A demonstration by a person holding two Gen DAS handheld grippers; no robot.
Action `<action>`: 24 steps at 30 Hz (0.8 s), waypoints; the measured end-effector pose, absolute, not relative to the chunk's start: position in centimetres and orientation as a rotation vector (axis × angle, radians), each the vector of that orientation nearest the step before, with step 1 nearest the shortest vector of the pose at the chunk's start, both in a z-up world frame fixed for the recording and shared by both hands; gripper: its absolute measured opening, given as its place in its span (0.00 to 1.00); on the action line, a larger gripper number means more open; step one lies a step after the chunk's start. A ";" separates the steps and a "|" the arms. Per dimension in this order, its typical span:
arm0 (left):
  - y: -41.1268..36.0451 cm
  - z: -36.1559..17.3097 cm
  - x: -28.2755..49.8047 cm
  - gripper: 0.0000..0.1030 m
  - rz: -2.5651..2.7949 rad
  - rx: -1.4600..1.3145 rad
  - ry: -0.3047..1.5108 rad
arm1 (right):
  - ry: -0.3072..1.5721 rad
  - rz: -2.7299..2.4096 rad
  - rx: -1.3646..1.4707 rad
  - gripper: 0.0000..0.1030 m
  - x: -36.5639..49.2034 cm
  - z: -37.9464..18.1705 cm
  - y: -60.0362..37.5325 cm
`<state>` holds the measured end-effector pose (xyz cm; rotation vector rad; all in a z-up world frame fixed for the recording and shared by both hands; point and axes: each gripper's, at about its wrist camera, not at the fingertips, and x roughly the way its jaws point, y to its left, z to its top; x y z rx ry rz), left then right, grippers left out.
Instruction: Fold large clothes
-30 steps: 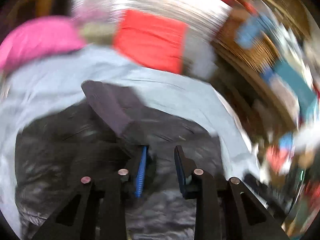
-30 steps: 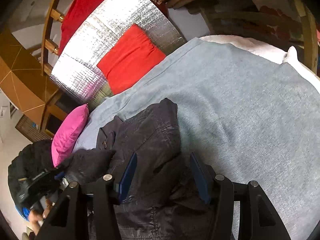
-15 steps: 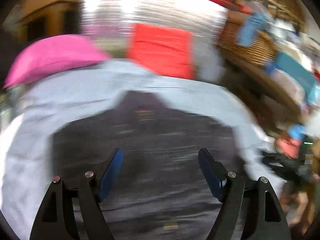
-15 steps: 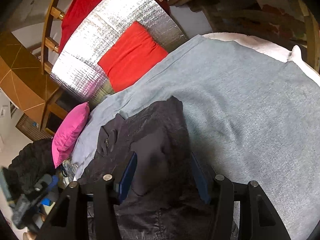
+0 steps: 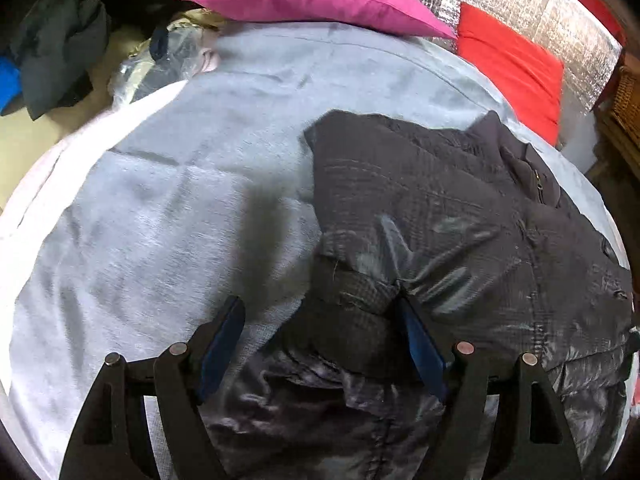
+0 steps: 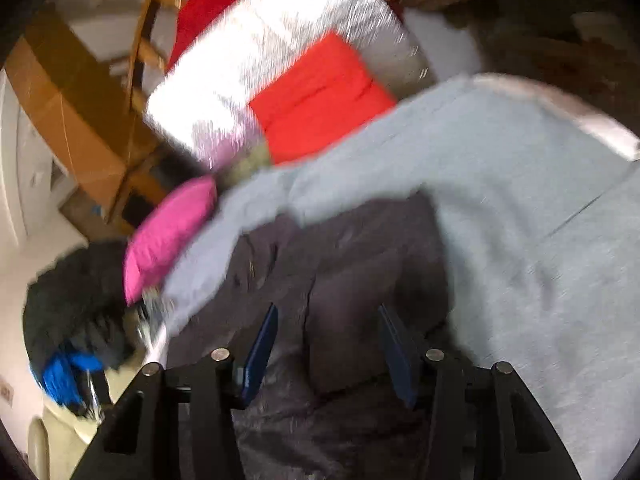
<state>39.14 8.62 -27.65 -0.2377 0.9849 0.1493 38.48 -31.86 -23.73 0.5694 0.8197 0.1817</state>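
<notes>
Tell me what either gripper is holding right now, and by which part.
Nothing is held. The left gripper is open over the jacket edge; the right gripper is closing astride a jacket fold, not yet pressing.

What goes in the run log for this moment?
left gripper: open, over jacket edge | right gripper: closing, jacket fold between | blanket: underneath

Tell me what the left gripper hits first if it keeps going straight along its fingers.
Most likely the dark jacket: the open left gripper points down at its near edge, where it meets the grey blanket. Depth is hard to judge.

Dark jacket (image 6: pixel 340 280) on grey blanket (image 6: pixel 520 220)
</notes>
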 end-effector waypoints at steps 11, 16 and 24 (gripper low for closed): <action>11.4 -24.5 37.5 0.81 0.043 -0.322 0.862 | 0.785 0.097 0.646 0.65 36.3 -22.9 -36.3; 14.0 -26.4 38.6 0.85 0.019 -0.485 0.915 | 0.813 0.050 0.799 0.67 36.4 -25.3 -40.3; 13.4 -27.9 39.1 0.84 -0.050 -0.572 0.954 | 0.893 0.203 0.935 0.68 39.8 -29.8 -39.2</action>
